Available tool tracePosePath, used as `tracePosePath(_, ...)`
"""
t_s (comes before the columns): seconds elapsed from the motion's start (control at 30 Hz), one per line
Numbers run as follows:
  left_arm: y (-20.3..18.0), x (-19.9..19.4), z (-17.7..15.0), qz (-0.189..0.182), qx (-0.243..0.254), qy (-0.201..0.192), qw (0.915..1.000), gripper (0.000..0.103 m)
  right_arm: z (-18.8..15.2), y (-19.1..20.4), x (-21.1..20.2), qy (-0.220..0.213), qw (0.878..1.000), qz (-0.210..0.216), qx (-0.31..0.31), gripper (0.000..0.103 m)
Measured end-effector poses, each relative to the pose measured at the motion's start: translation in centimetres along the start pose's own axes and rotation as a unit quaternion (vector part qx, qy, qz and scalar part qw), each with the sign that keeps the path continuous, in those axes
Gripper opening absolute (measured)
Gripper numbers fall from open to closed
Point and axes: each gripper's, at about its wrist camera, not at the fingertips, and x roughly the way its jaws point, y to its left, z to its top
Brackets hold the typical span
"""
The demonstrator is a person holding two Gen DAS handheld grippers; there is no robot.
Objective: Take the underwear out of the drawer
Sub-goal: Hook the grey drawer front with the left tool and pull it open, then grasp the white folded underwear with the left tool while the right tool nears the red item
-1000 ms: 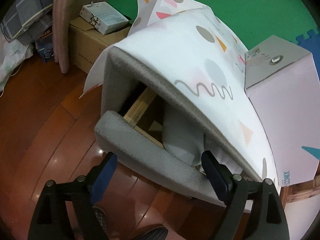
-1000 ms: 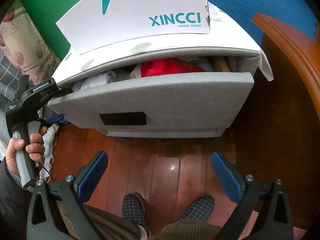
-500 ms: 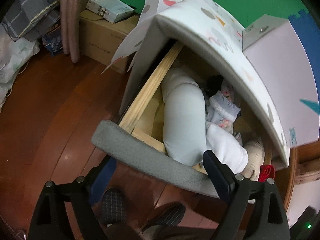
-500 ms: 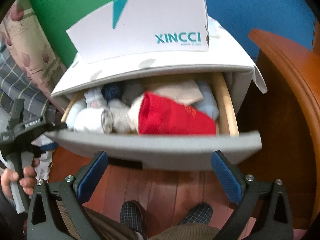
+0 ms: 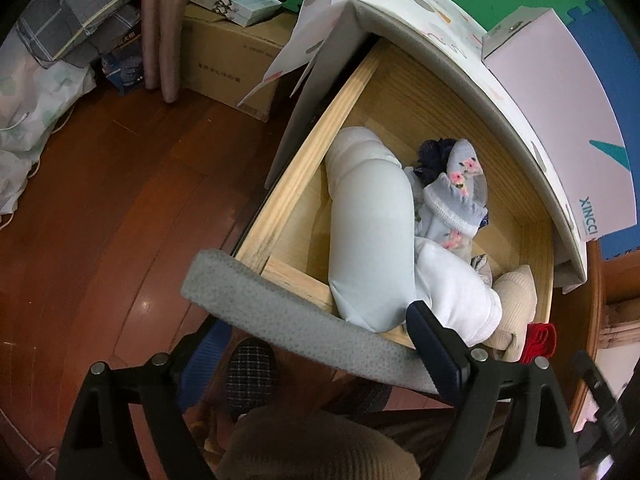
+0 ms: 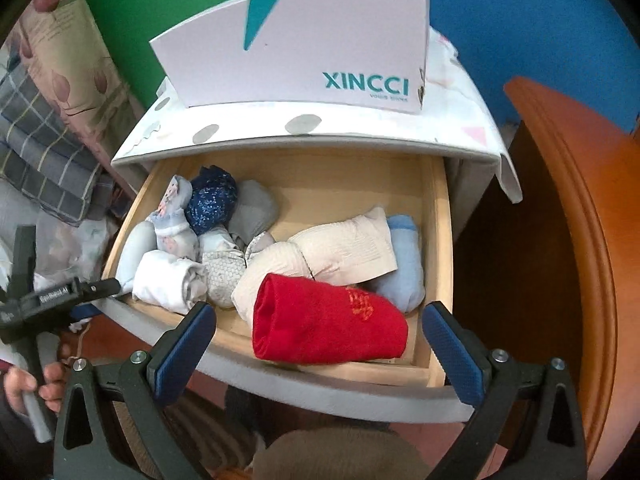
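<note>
The drawer [image 6: 440, 216] of the grey cabinet stands pulled out, its grey front panel [image 5: 280, 316] nearest me. Several rolled garments fill it: a red roll [image 6: 328, 320] at the front, a cream one [image 6: 344, 248], a light blue one [image 6: 404, 264], white [image 6: 168, 280], sparkly navy [image 6: 212, 200] and floral ones [image 5: 456, 196]. My left gripper [image 5: 320, 352] straddles the front panel's left end, one finger inside the drawer, one under the panel. My right gripper [image 6: 320, 344] is open, hovering just above the red roll.
A white XINCCI shoebox [image 6: 296, 52] sits on the cabinet top. A wooden bed frame [image 6: 580, 240] stands right of the drawer. Cardboard box [image 5: 232, 52], curtain and bedding [image 5: 60, 32] lie left on the wooden floor. My slippers [image 5: 252, 372] are below the drawer.
The drawer has slid out from nearly closed to wide open, drawn by my left gripper. The right gripper moved up and forward over the drawer's contents.
</note>
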Motion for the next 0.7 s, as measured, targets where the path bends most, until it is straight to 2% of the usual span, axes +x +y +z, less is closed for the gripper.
tracePosePath(0.23, -0.5, -0.6, -0.3, 0.012, 0.008, -0.009, 0.9999, 0.093, 1.1, -2.1, 0.4, 0.052, 0.999, -0.01, 0.015, 0.102)
tracePosePath(0.3, -0.6, -0.6, -0.3, 0.013, 0.008, -0.013, 0.9998, 0.093, 1.1, -2.0, 0.8, 0.073, 0.997, 0.003, 0.012, 0.102)
tracePosePath(0.47, -0.7, -0.7, -0.6, 0.026, 0.006, -0.022, 0.9994, 0.092, 1.3, -1.1, 2.5, 0.126, 0.992, 0.003, -0.01, 0.102)
tracePosePath(0.7, -1.3, -1.1, -0.9, 0.048, 0.008, -0.038, 0.9981, 0.091, 1.2, -0.1, 4.7, 0.166, 0.986, 0.013, -0.022, 0.102)
